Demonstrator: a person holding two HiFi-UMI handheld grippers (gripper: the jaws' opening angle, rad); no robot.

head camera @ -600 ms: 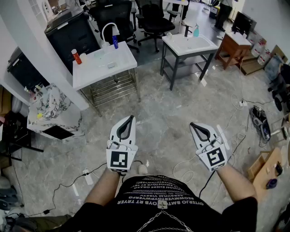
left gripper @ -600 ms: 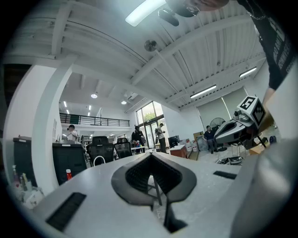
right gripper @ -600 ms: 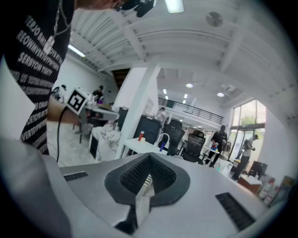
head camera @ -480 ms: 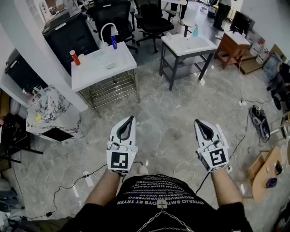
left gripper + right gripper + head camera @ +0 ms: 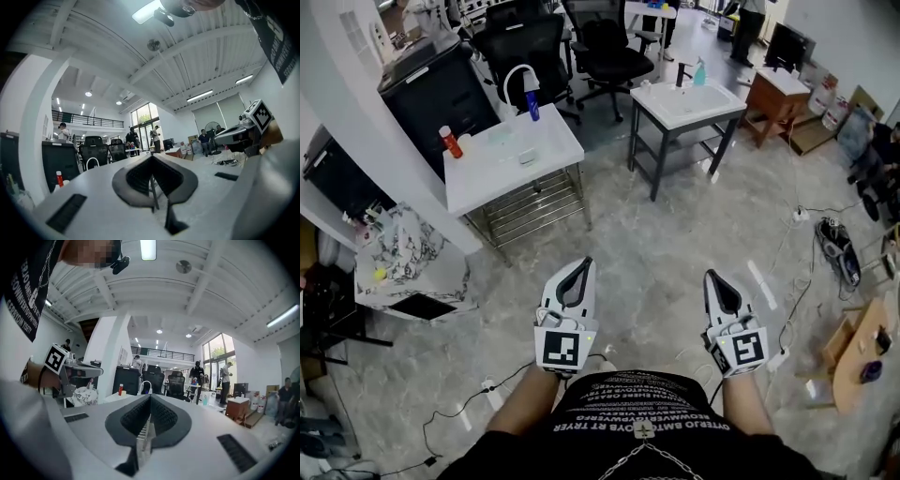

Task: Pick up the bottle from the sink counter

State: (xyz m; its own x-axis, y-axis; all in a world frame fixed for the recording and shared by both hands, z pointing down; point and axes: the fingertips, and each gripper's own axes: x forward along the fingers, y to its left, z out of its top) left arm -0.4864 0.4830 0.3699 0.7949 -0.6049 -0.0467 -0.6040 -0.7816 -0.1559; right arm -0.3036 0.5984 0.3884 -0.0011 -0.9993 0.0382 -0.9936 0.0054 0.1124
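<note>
Two tools sit nearest the person: the left gripper [image 5: 582,266] and the right gripper [image 5: 713,277], both level, jaws closed together on nothing. Farther left, a red bottle [image 5: 445,141] stands on the left sink counter [image 5: 497,171]. Far right, a teal bottle [image 5: 700,72] stands on the right sink counter [image 5: 651,106], well apart from both grippers.

A red bottle [image 5: 449,142] with a pale cap stands upright near the left edge of a white sink counter [image 5: 555,136] in the upper left of the frame. A small blue bottle [image 5: 532,106] stands upright at its back edge. Upper right of centre, a teal bottle [image 5: 700,72] stands upright at the back of a second sink counter [image 5: 724,101].
</note>
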